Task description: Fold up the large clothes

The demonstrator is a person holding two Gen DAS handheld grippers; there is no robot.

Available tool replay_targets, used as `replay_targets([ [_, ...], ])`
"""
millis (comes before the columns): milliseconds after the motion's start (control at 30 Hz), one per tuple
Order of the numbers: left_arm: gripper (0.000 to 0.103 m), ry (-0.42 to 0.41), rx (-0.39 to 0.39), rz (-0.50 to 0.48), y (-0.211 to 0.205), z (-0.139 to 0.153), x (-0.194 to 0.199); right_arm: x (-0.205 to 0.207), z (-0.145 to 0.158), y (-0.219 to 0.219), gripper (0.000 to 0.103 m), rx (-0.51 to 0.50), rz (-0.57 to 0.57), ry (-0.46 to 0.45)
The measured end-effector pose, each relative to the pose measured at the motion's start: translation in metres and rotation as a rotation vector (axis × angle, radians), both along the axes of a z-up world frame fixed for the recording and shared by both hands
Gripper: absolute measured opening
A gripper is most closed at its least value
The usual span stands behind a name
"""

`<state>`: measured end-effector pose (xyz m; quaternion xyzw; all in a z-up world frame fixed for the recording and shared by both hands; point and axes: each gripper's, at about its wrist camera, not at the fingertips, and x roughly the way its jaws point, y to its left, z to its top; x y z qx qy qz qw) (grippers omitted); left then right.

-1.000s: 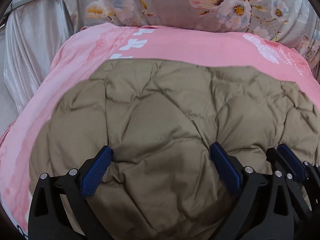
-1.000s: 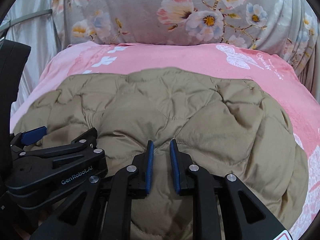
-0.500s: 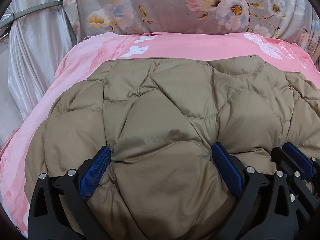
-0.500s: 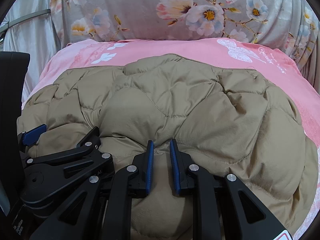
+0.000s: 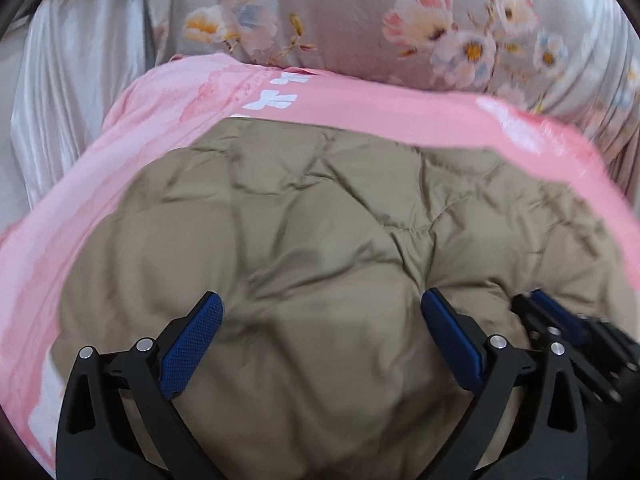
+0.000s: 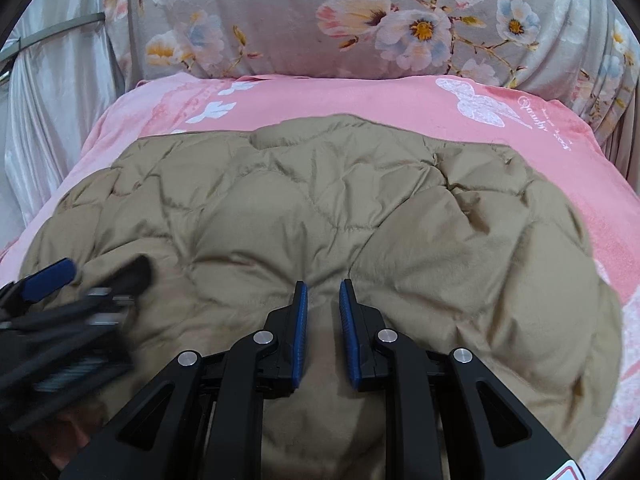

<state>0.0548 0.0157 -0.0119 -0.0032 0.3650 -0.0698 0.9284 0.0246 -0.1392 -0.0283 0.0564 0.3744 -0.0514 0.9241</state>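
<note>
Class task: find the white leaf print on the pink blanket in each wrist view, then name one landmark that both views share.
Left wrist view: white leaf print sits upper centre-left, just beyond the tan quilted jacket.
Right wrist view: the print sits upper left, beyond the jacket's far edge.
Shared landmark: the floral cushion behind the pink blanket.

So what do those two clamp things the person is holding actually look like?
Both are alike. The left gripper and the right gripper are matte black plastic frames with triangular cut-outs and round silver pivot pins. Each of the jaws carries a dark blue pad with a fine ribbed or dotted texture. No cables or sleeves show.
</note>
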Motion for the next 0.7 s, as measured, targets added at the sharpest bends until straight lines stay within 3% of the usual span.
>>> replay_targets([
  [133, 0.098, 0.044, -0.089, 0.067, 0.071, 0.021, -0.025, -0.023, 0.024, 0.008, 0.013, 0.102, 0.065, 0.025],
  [333, 0.098, 0.198, -0.186, 0.223, 0.154, -0.015, -0.019, -0.037, 0.026, 0.035, 0.011, 0.13, 0.151, 0.08],
  [467, 0.098, 0.262, -0.382, 0.171, 0.157, -0.036, -0.004, -0.031, 0.006, 0.043, 0.012, 0.114, 0.153, 0.128],
  [700, 0.098, 0.234, -0.453, 0.15, 0.139, -0.044, 0.021, -0.024, -0.009, 0.035, 0.011, 0.171, 0.156, 0.143],
])
